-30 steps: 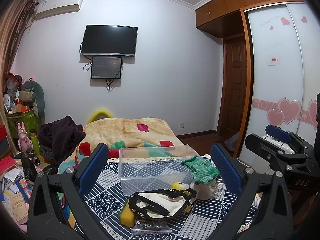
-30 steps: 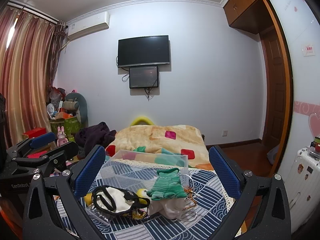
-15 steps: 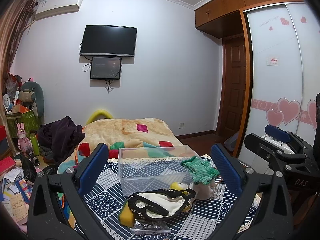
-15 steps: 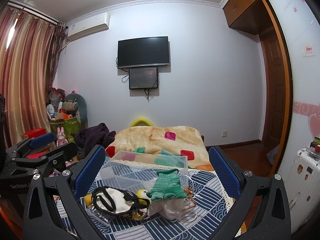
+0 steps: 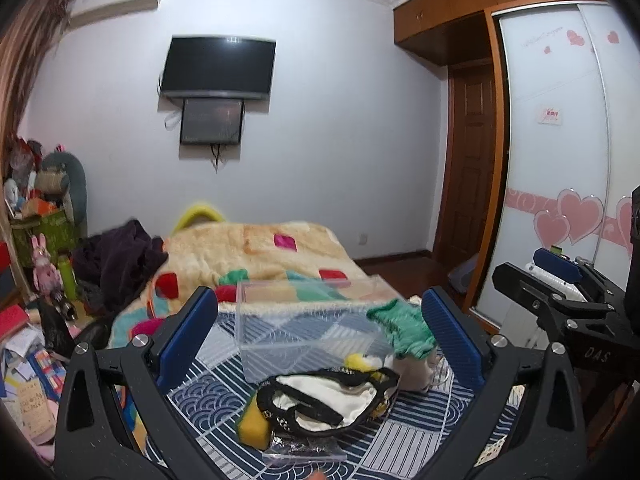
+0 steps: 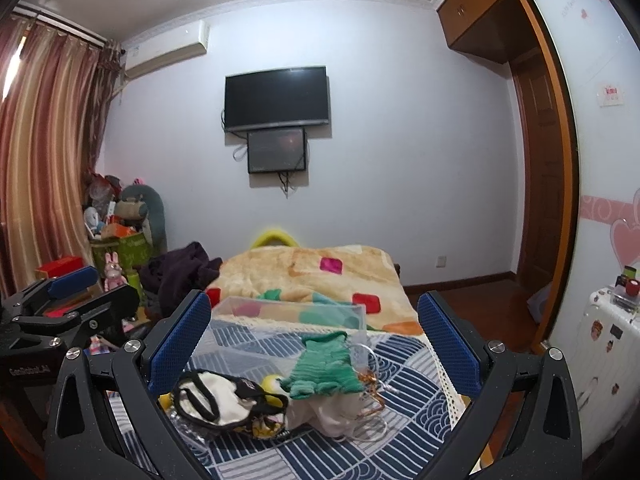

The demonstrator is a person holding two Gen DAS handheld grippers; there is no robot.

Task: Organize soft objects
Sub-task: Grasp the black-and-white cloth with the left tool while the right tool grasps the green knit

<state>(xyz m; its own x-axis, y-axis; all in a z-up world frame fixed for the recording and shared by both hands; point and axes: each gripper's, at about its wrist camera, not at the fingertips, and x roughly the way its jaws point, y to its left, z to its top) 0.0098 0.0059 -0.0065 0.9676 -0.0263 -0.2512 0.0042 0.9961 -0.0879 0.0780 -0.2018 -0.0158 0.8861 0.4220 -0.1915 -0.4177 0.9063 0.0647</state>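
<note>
A pile of soft things lies on a table with a blue patterned cloth (image 5: pixel 404 444). A white fabric piece with black straps (image 5: pixel 320 398) (image 6: pixel 216 398) is at the front. A green knit item (image 5: pixel 404 326) (image 6: pixel 324 364) lies on a white object to the right. A yellow sponge (image 5: pixel 252 426) sits front left. A clear plastic box (image 5: pixel 304 330) (image 6: pixel 280 320) stands behind them. My left gripper (image 5: pixel 320 336) is open, above and short of the pile. My right gripper (image 6: pixel 314 340) is open, also held back from it.
A bed with a patterned blanket (image 5: pixel 256 252) lies beyond the table, dark clothing (image 5: pixel 116 256) on its left. Clutter and toys (image 5: pixel 36 220) fill the left side. A wardrobe with heart decals (image 5: pixel 560 200) and a white suitcase (image 6: pixel 604 344) stand right.
Both grippers have tilted slightly, so the table and pile sit a touch lower and nearer in view. Nothing was taken hold of or moved.
</note>
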